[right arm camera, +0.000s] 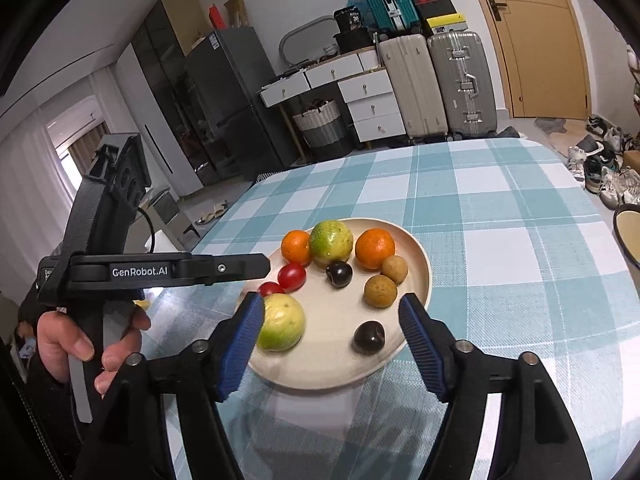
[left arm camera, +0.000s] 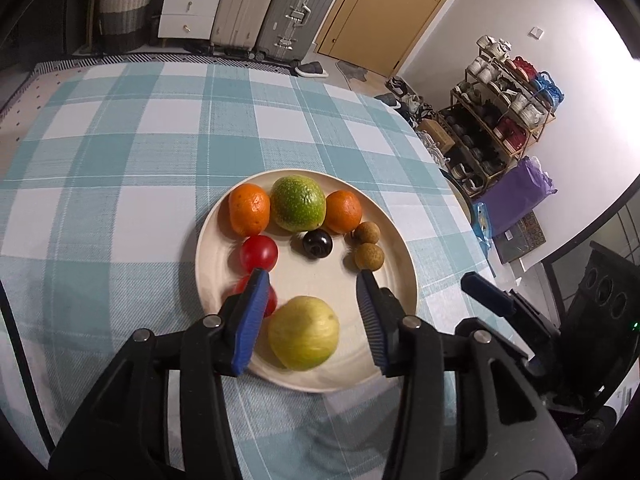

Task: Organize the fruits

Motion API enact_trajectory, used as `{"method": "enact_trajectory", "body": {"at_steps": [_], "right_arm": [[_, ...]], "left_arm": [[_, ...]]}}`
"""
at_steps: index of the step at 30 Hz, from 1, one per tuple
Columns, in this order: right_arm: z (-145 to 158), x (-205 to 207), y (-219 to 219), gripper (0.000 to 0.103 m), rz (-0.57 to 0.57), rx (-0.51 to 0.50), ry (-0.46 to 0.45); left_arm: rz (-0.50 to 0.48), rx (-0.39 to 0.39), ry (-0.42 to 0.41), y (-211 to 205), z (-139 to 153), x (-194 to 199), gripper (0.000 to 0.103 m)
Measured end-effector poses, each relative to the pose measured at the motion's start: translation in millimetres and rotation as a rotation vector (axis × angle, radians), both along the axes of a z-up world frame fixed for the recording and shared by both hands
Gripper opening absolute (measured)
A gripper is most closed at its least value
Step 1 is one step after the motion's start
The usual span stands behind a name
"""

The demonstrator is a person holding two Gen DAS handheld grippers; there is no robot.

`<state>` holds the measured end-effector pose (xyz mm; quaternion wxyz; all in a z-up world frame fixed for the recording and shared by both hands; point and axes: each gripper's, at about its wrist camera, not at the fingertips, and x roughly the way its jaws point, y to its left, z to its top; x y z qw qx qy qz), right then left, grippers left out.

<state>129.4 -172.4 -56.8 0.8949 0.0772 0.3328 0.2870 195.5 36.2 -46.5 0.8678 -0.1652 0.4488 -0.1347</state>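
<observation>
Left wrist view: fruit plated, both grippers empty

Plate (left arm camera: 404, 276) holds two oranges (left arm camera: 249, 209), two guavas (left arm camera: 303, 338), tomatoes (left arm camera: 259, 253), longans (left arm camera: 369, 256), one plum (left arm camera: 317, 243). Right wrist view alone shows a second plum (right arm camera: 368, 337). Left gripper (left arm camera: 312, 280) and right gripper (right arm camera: 332, 304) spread apart.

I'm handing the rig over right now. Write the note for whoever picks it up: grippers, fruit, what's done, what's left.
Left gripper: open, empty, over the plate above the yellow-green fruit.
Right gripper: open, empty, at the plate's near edge.
On the plate: two oranges flanking a green fruit, two cherry tomatoes, two brown longans, two dark plums.
Done: like fruits mostly sit paired on the plate.
Left: the near plum lies apart from its twin; probably move it alongside.
</observation>
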Motion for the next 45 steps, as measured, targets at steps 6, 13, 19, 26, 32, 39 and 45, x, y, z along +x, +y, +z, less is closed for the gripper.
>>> {"method": "enact_trajectory", "body": {"at_steps": [6,13,19,26,32,39,45], "right_arm": [[8.7,-15.3,1.8,0.082,-0.008,0.001,-0.038],[17.6,-31.3,3.3,0.086,-0.013,0.026,-0.084],[31.4,-44.1,2.4,0.094,-0.042,0.038,-0.151],[45.6,-58.0,2.2,0.101,-0.056,0.048,-0.214],[57.4,-75.2,6.8,0.102,-0.075,0.043,-0.299],[63.1,-93.7,8.5,0.103,-0.113,0.025,-0.384],[62.1,-108.5,5.1,0.103,-0.158,0.015,-0.478]], "left_arm": [[-0.004,0.041,-0.038,-5.9,8.6,-23.6,0.046],[0.025,0.128,-0.127,-8.5,22.1,-50.9,0.057],[0.088,0.169,-0.218,-5.8,37.2,-74.0,0.076],[0.168,0.232,-0.317,-5.4,55.0,-101.5,0.086],[0.206,0.267,-0.446,-8.7,75.0,-129.8,0.102],[0.266,0.368,-0.572,-11.7,89.9,-158.9,0.102],[0.295,0.402,-0.667,-11.7,90.3,-181.4,0.102]]}}
